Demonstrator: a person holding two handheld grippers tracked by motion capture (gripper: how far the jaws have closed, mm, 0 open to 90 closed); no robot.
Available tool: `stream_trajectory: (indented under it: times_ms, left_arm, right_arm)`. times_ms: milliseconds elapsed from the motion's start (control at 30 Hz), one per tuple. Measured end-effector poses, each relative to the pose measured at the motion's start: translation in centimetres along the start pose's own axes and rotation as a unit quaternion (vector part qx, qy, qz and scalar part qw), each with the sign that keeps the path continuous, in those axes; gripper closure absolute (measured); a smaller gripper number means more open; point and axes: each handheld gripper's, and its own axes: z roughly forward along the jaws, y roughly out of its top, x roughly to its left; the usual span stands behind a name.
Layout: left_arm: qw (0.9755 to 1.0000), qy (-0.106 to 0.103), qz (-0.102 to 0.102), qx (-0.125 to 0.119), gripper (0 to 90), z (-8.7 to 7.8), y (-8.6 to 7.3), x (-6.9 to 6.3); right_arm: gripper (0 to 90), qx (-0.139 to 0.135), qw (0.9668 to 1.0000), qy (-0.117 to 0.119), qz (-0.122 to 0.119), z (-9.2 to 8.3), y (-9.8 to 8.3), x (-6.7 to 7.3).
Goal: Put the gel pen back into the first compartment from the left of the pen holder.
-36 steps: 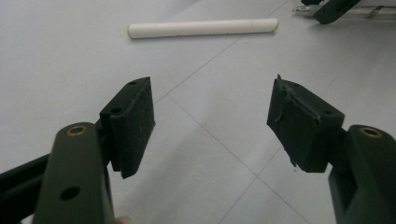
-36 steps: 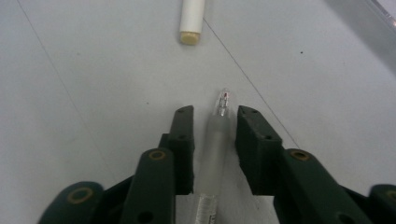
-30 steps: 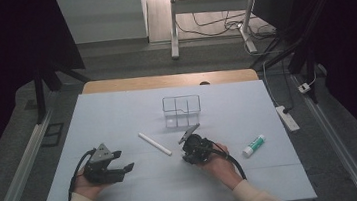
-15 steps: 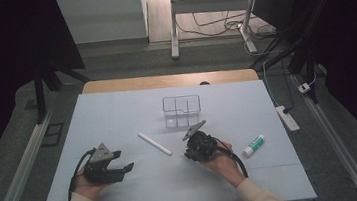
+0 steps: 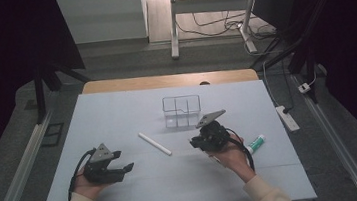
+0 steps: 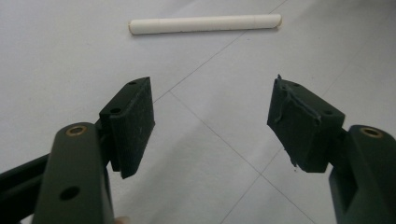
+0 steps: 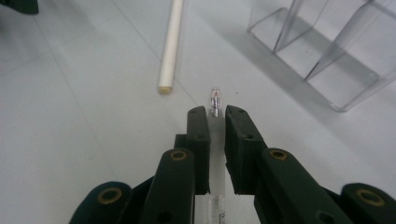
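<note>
My right gripper [image 5: 195,142] is raised off the pale blue table [image 5: 118,117], just in front of the clear organizer [image 5: 182,111]. In the right gripper view its jaws [image 7: 216,114] are shut on a thin clear pen [image 7: 215,99], whose tip pokes out past the pads. A white stick [image 5: 154,143] lies on the table between the two hands; its end [image 7: 170,44] shows ahead and to the left of the pen tip. My left gripper [image 5: 122,161] rests low at the front left, open, with nothing between its pads [image 6: 212,121]. The white stick [image 6: 205,23] lies beyond them.
The clear organizer [image 7: 327,51] has several upright compartments. A white and green tube [image 5: 254,144] lies on the table right of the right hand. A power strip [image 5: 287,118] sits on the floor past the table's right edge.
My right gripper has lifted off the table with the pen and moved a little toward the organizer. The left gripper has stayed where it was.
</note>
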Motion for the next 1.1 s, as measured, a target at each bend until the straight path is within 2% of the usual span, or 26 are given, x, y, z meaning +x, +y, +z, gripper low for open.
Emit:
stream_trajectory:
  times_ms: [300,600,900,1100]
  left_arm:
    - [1.0000,0.000,0.001,0.002,31.4,0.1,0.0,0.0]
    - [1.0000,0.000,0.001,0.002,31.3,0.1,0.0,0.0]
    - [1.0000,0.001,0.001,0.002,31.3,0.0,-0.1,0.1]
    - [1.0000,0.002,0.002,0.003,31.3,0.1,-0.1,0.1]
  right_arm:
    - [80.1,-0.045,0.9989,-0.003,0.010,-1.6,0.1,-0.5]
    - [80.1,-0.095,0.9952,-0.011,0.021,-2.8,0.2,-0.7]
    - [80.0,-0.138,0.9900,-0.017,0.023,-3.7,0.2,-0.8]
    - [80.0,-0.176,0.9835,-0.024,0.031,-4.4,0.3,-0.9]
